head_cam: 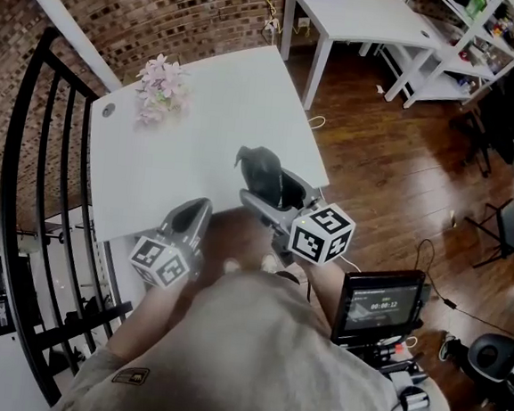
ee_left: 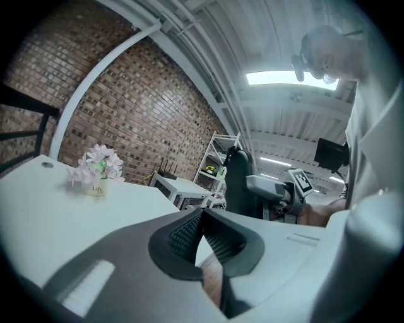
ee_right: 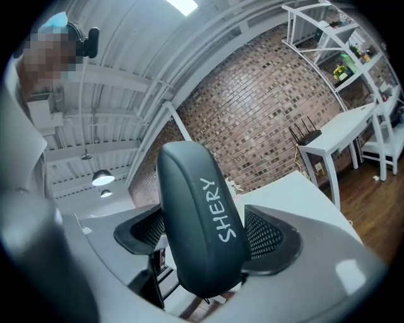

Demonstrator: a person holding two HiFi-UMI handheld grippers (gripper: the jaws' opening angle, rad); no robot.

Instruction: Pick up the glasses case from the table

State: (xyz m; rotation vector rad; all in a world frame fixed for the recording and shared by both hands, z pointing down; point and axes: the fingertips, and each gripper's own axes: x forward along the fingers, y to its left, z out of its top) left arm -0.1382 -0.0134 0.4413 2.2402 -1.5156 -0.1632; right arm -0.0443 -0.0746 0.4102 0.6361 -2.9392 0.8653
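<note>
The glasses case (ee_right: 201,227) is in your right gripper (ee_right: 208,243). It is a dark, rounded case standing nearly upright with its top leaning a little to the left in the right gripper view, and white lettering runs up its face (it reads SHERY). The jaws stand wide apart and their ribbed pads (ee_right: 268,234) press on either side of the case's lower half, while its lower end hangs free with nothing under it. From the head view the case (head_cam: 262,167) sits over the near right corner of the white table (head_cam: 190,150), just ahead of the right gripper's marker cube (head_cam: 323,233).

Your left gripper (ee_left: 202,234) is beside it, on the left, with its jaws pressed together and nothing between them. It is held level at the table's near edge.

At the far side of the tabletop a small pot of pale pink flowers (head_cam: 160,89) stands well apart from both grippers. A brick wall (ee_left: 145,107) runs behind the table, a black railing (head_cam: 27,180) curves along its left side, and a second white table (head_cam: 362,21) stands on the wooden floor (head_cam: 394,176) to the right.
</note>
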